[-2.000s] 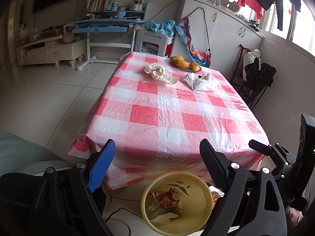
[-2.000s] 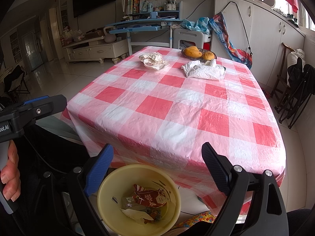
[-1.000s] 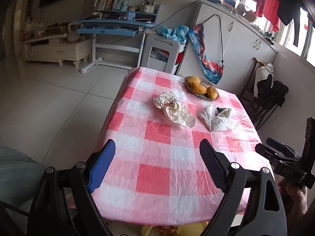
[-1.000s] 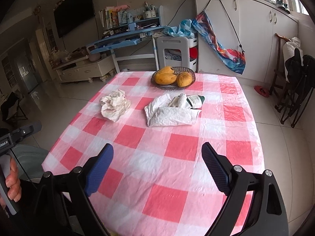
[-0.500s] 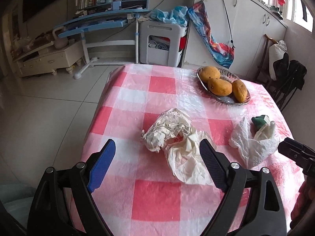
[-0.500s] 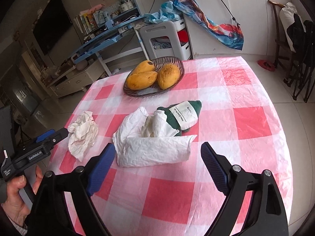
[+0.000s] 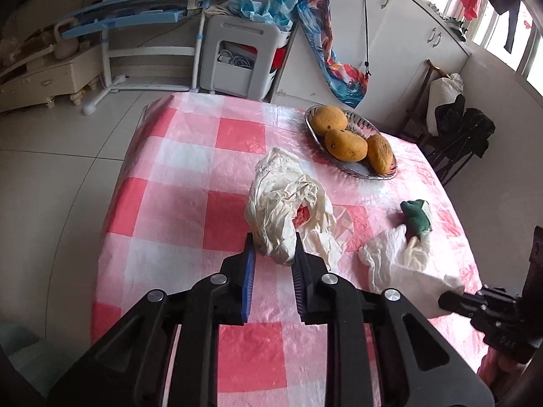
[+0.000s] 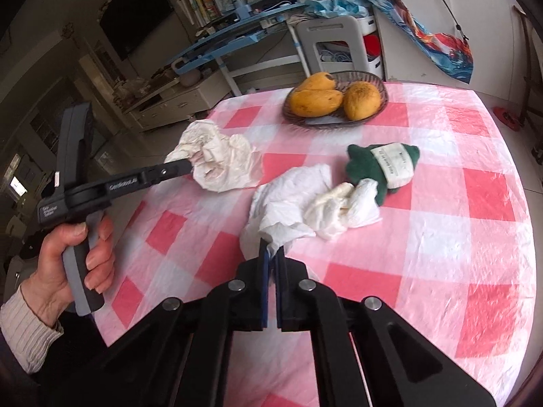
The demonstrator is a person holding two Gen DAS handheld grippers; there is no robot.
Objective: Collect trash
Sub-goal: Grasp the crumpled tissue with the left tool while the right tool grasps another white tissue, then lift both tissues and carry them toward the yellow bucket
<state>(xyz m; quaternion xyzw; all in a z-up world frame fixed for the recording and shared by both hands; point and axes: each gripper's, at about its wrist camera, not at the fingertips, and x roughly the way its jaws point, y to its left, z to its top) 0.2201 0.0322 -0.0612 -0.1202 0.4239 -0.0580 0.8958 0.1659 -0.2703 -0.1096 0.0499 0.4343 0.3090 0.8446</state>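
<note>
The left gripper (image 7: 271,237) has just closed its jaws on the crumpled cream wrapper (image 7: 285,200), near the middle of the table with the pink-and-white checked plastic cloth (image 7: 176,203). The right gripper (image 8: 270,249), jaws just closed, pinches the near edge of the crumpled white tissue (image 8: 288,203), touching a dark green labelled packet (image 8: 380,166). Near the far edge sits a wire basket of yellow mangoes (image 8: 336,100).

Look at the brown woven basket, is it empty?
No, the brown woven basket holds three yellow-orange mangoes on the pink-and-white checked tablecloth.
</note>
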